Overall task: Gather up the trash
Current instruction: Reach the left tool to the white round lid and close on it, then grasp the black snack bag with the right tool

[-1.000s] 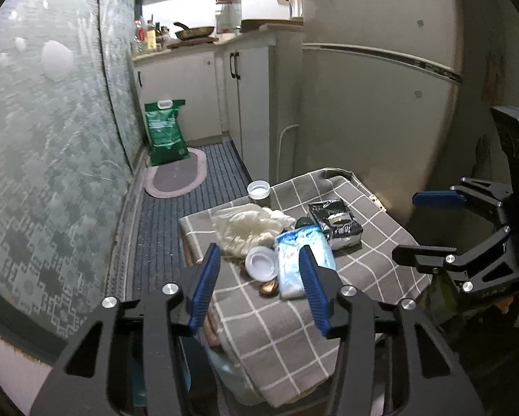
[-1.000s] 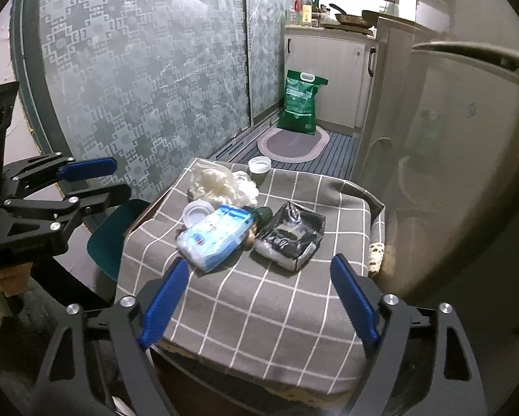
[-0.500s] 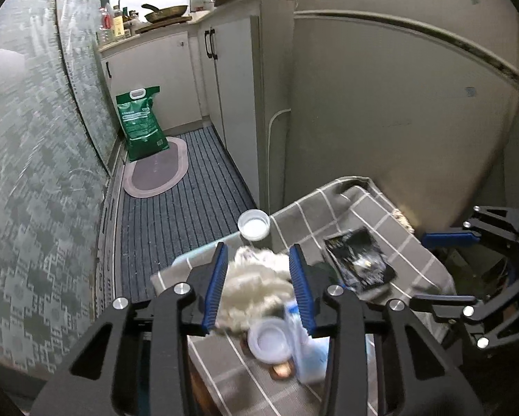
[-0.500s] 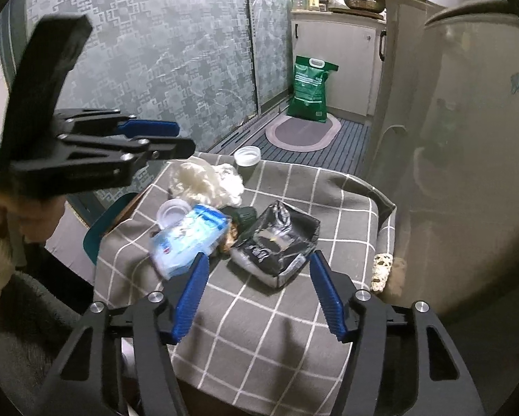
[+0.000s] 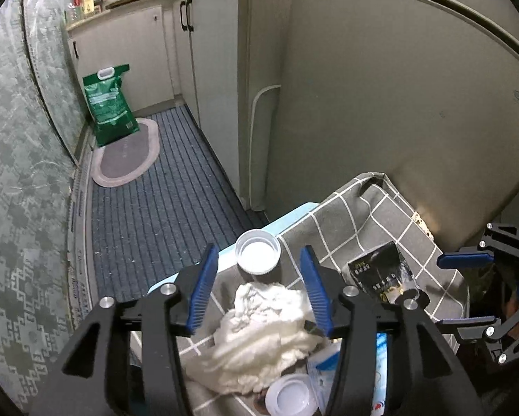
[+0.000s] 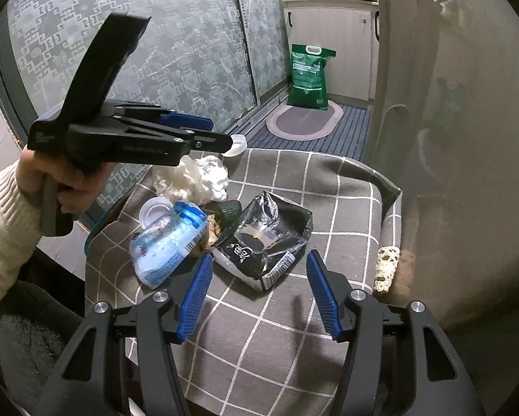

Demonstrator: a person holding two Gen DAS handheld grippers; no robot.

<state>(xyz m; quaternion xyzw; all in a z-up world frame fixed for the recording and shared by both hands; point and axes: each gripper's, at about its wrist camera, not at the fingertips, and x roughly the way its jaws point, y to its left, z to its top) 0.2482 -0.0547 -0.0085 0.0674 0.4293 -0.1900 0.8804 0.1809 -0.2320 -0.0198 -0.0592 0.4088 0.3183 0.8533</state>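
On the grey checked cloth-covered surface (image 6: 328, 187), a crumpled white plastic bag (image 5: 259, 332) lies below the left claw (image 5: 257, 294), whose jaws have just been opening and grip nothing. The right claw (image 6: 259, 294) stands apart, empty, just short of a black foil wrapper (image 6: 262, 235). A blue-white packet (image 6: 165, 239) and white round lids (image 5: 257, 254) crowd beside them.

black packet (image 6: 262, 239), print too blurred to read
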